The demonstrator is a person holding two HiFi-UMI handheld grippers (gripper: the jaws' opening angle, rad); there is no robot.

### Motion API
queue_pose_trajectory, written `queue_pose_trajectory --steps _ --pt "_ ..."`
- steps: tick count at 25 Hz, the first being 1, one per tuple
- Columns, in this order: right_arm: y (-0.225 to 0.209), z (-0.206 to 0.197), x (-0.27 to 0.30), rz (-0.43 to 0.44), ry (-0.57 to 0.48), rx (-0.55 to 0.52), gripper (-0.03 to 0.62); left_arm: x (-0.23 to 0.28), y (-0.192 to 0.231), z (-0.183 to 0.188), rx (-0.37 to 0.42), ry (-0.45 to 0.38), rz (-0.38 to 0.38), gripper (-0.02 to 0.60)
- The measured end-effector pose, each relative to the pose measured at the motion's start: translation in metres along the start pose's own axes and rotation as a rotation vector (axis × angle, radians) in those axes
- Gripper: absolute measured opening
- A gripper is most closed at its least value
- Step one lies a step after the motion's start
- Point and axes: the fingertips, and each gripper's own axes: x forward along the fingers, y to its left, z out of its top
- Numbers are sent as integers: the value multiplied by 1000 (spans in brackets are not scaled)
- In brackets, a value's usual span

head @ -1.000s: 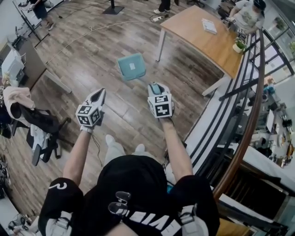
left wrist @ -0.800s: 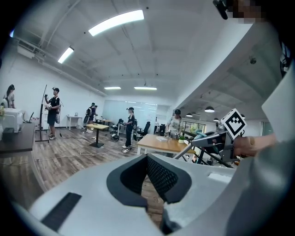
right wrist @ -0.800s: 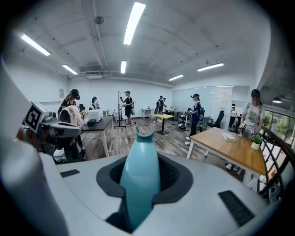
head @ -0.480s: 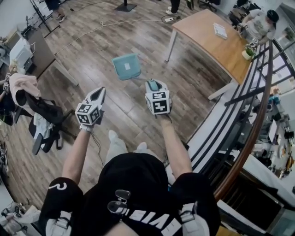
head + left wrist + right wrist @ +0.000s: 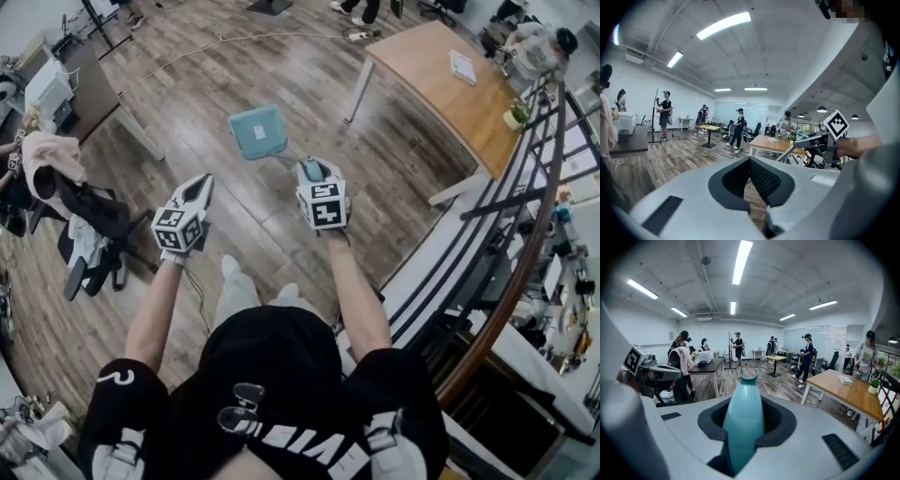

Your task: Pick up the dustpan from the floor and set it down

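Note:
The teal dustpan [image 5: 258,131] hangs low over the wood floor ahead of me, on a thin pole that runs back to its teal handle [image 5: 744,418]. My right gripper [image 5: 315,171] is shut on that handle, which sticks up between the dark pads in the right gripper view. My left gripper [image 5: 201,185] is held level to the left of it with its jaws together and nothing between them [image 5: 750,174]. The left gripper view shows the right gripper [image 5: 814,140] and the pole [image 5: 790,151]; the pan itself is hidden there.
A wooden table [image 5: 450,89] stands ahead on the right, with a curved railing [image 5: 525,234] along the right side. A chair draped with clothes [image 5: 84,225] and a dark desk [image 5: 89,80] are on the left. A cable [image 5: 234,39] crosses the floor; several people stand far off.
Both grippers and the dustpan have travelled together across the floor. The table has slid right and the chair further into view; the grip on the handle is unchanged.

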Motion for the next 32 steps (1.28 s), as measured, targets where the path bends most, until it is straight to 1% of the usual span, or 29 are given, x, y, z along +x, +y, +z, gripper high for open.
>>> queue_pose_trajectory --steps 6,10,13,18,21,25,32 --pt "3 -22 20 10 49 2 86 2 14 -22 -23 38 12 -2" --pt "4 -44 36 15 95 8 87 2 30 -36 -41 50 38 -2" --pt "4 -65 49 18 134 9 87 7 38 -48 -58 64 53 -2" --pt "6 -107 82 15 200 20 87 21 58 -71 -94 81 55 -2" --pt "7 -133 100 16 234 20 87 32 69 -88 -105 101 48 -2" --pt "10 -165 129 28 282 15 87 53 87 -105 -119 114 58 -2" --pt "7 -213 182 33 341 31 87 96 105 -130 -113 147 14 -2"
